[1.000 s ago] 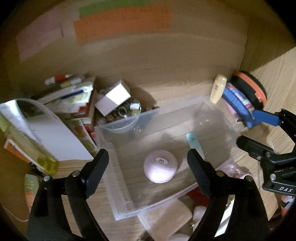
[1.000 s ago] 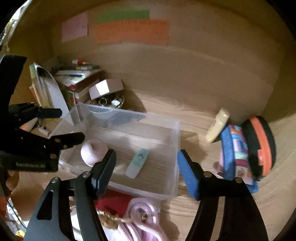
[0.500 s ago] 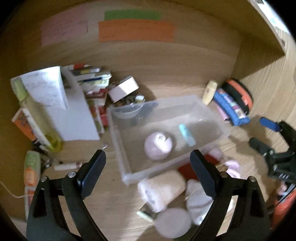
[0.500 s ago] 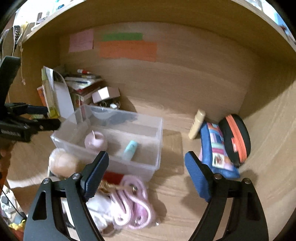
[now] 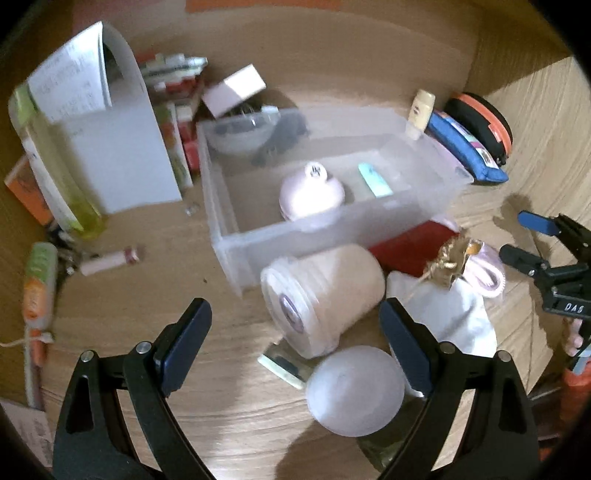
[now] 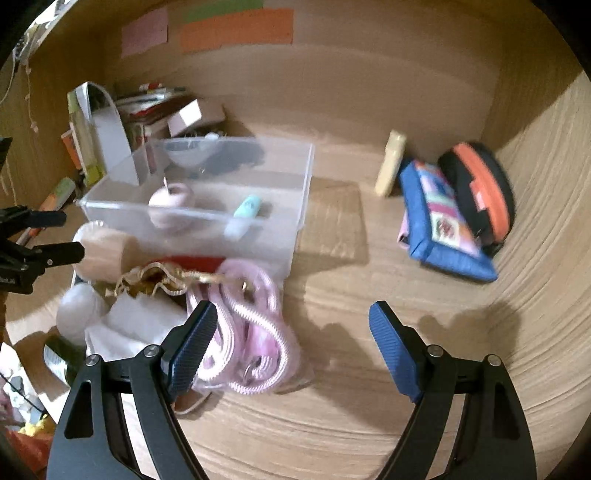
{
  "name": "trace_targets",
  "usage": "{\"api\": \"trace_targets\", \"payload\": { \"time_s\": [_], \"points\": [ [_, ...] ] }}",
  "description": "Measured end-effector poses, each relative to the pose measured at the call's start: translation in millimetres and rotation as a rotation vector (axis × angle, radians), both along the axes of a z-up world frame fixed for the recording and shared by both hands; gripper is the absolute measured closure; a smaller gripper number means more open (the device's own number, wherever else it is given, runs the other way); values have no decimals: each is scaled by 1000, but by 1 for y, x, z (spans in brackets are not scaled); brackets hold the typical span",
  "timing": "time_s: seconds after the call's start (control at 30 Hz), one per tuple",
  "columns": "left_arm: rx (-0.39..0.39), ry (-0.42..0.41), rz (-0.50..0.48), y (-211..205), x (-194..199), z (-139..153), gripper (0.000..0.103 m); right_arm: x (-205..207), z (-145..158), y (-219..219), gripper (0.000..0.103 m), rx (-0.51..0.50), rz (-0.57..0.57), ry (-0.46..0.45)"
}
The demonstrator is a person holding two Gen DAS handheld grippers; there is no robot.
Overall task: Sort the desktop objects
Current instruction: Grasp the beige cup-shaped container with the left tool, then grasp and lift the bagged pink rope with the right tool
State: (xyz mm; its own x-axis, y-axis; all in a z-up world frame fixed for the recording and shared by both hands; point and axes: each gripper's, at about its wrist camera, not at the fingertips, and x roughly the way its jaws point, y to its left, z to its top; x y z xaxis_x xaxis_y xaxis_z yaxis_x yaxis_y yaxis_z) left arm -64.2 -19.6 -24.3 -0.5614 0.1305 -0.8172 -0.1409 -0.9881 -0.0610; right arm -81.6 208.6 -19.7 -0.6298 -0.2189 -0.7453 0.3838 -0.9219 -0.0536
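Your left gripper (image 5: 295, 347) hangs with its jaws wide apart and empty above the pink cup (image 5: 321, 291) lying on its side just in front of the clear bin (image 5: 369, 221). Your right gripper (image 6: 291, 339) is also spread and empty, over the desk (image 6: 369, 295) beside the pink cord (image 6: 251, 325).

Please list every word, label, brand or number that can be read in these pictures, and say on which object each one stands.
"DAS": white letters on the black body of the right claw, seen from the left wrist view.
Pink round container in the clear bin: dark mark, blurred.
Folded paper: print too blurred.
Wall notes: unreadable.
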Motion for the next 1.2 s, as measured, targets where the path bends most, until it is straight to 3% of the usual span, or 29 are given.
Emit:
{"api": "trace_targets", "payload": {
  "time_s": [0.5, 0.67, 0.87, 0.93, 1.0, 1.2],
  "points": [
    [39, -93, 5, 19, -28, -30, 10, -25, -29, -28, 21, 7, 130, -136],
    [73, -142, 11, 16, -39, -45, 10, -43, -43, -29, 21, -31, 150, -225],
    [65, -102, 23, 17, -39, -47, 11, -53, -52, -26, 21, -78, 160, -280],
    [79, -91, 22, 16, -39, -46, 15, -51, -53, -30, 25, -62, 166, -266],
    [75, -83, 25, 17, -37, -47, 15, -47, -50, -32, 40, -70, 184, -267],
    [60, -77, 22, 15, -38, -49, 15, -38, -43, -28, 46, -64, 160, -227]
  ]
}}
